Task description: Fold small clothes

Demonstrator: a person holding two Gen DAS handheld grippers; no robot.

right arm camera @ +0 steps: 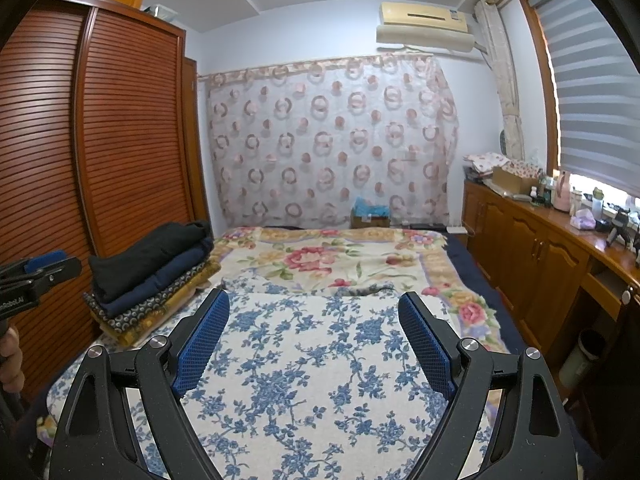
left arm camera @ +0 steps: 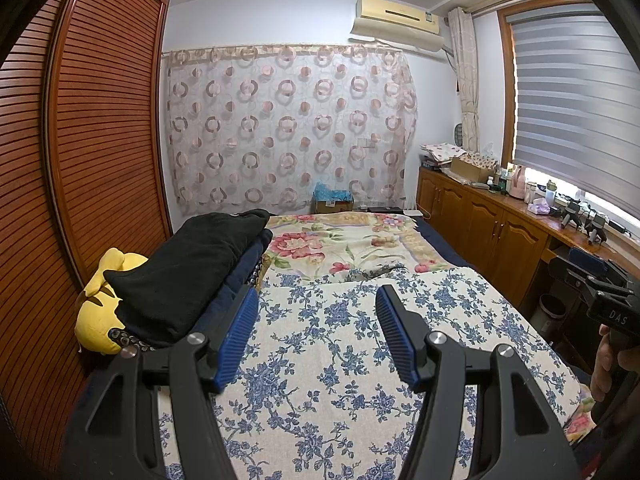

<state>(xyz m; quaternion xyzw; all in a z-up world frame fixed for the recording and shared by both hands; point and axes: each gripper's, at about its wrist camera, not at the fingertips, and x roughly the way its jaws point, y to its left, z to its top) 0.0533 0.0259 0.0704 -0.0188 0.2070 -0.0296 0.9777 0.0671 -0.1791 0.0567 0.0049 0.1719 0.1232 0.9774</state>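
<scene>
A white cloth with blue flowers (left arm camera: 340,344) (right arm camera: 316,364) lies flat on the bed in front of both grippers. My left gripper (left arm camera: 316,300) hovers above its near part, open, with nothing between the blue pads. My right gripper (right arm camera: 314,304) hangs over the same cloth, open wider and empty too. A stack of folded clothes (right arm camera: 148,276) with a black piece on top (left arm camera: 192,268) sits at the bed's left side. The right gripper shows at the right edge of the left wrist view (left arm camera: 600,280), and the left gripper at the left edge of the right wrist view (right arm camera: 40,270).
A red-flowered blanket (left arm camera: 352,244) covers the far half of the bed. A yellow plush toy (left arm camera: 100,308) lies beside the stack, against the slatted wardrobe (left arm camera: 80,140). A wooden cabinet (left arm camera: 488,224) with bottles and boxes runs along the right wall. A person's hand (left arm camera: 608,364) holds the right gripper's handle.
</scene>
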